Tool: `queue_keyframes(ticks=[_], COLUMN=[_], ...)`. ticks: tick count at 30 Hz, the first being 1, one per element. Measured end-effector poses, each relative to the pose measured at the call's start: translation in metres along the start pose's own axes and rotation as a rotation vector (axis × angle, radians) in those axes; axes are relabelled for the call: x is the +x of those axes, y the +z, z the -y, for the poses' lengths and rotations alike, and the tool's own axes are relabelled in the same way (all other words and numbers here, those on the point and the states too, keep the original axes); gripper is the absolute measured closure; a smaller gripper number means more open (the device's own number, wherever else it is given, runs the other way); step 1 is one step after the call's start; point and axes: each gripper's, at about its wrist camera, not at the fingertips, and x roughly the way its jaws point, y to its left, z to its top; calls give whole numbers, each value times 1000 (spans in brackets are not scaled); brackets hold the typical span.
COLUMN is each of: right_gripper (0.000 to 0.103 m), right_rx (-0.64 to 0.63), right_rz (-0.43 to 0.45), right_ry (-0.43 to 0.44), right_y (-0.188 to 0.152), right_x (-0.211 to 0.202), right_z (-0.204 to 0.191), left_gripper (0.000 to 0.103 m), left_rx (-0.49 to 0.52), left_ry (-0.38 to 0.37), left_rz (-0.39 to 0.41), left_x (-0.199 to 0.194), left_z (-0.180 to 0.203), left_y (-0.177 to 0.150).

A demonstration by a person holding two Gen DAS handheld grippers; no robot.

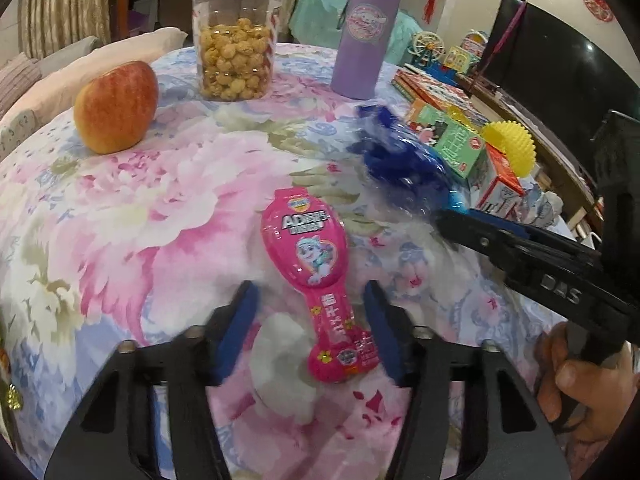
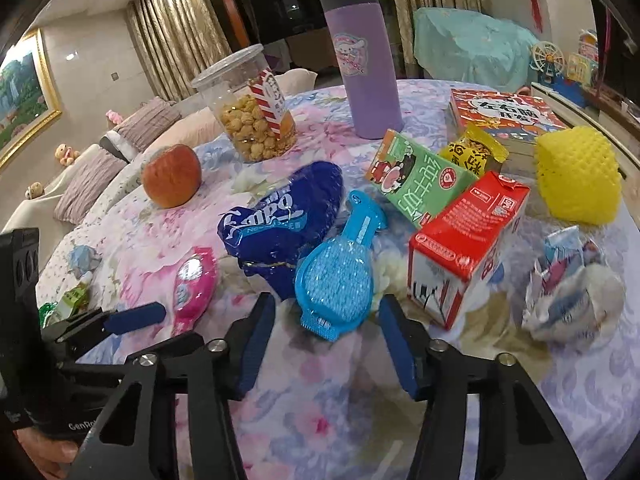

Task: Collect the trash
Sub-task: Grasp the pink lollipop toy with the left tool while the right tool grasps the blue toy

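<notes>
A pink spoon-shaped wrapper [image 1: 316, 276] lies on the floral tablecloth [image 1: 160, 220], its narrow end between the fingers of my open left gripper [image 1: 312, 320]. It also shows in the right wrist view [image 2: 194, 284]. My open right gripper [image 2: 326, 332] straddles the wide end of a blue spoon-shaped wrapper [image 2: 338, 276]. A dark blue plastic bag [image 2: 280, 224] lies just behind it. A crumpled white-and-blue wrapper [image 2: 572, 296] lies at the right. The right gripper's fingers [image 1: 472, 224] reach in from the right in the left wrist view, beside the blurred blue bag [image 1: 396, 152].
An apple [image 1: 116, 106], a popcorn jar [image 1: 236, 36] and a purple tumbler [image 1: 366, 32] stand at the back. A red carton [image 2: 468, 248], a green carton [image 2: 416, 184], a yellow snack packet [image 2: 474, 154], a yellow spiky ball [image 2: 576, 176] and a boxed book [image 2: 504, 114] crowd the right.
</notes>
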Motion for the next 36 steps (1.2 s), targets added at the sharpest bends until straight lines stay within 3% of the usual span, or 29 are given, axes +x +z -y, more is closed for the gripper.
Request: queue_keyframes(ticks=[2, 9, 12, 18, 21, 23, 24, 25, 36], right_gripper=[66, 71, 102, 102, 95, 85, 69, 60, 60], right_rx=[9, 34, 56, 98, 116, 140, 147, 142, 233], right_rz=[-9, 20, 21, 19, 11, 7, 7, 12, -1], right_ry=[-1, 23, 32, 39, 51, 74, 72, 60, 56], right_y=[2, 0, -6, -23, -25, -23, -21, -19, -7], right_x=[4, -4, -12, -32, -36, -35, -34, -33, -4], right_z=[3, 5, 7, 14, 16, 17, 17, 15, 22], left_gripper=[84, 85, 85, 85, 85, 85, 85, 85, 85], left_rx=[6, 38, 41, 34, 30, 29, 27, 23, 22], left_ry=[-8, -27, -39, -57, -61, -60, -60, -62, -77], left_rz=[-2, 15, 20, 12, 10, 10, 10, 9, 2], left_x=[1, -6, -12, -20, -25, -28, -29, -29, -31], left_z=[1, 9, 13, 17, 17, 16, 15, 14, 15], left_y=[0, -2, -6, -18, -23, -26, -27, -27, -31])
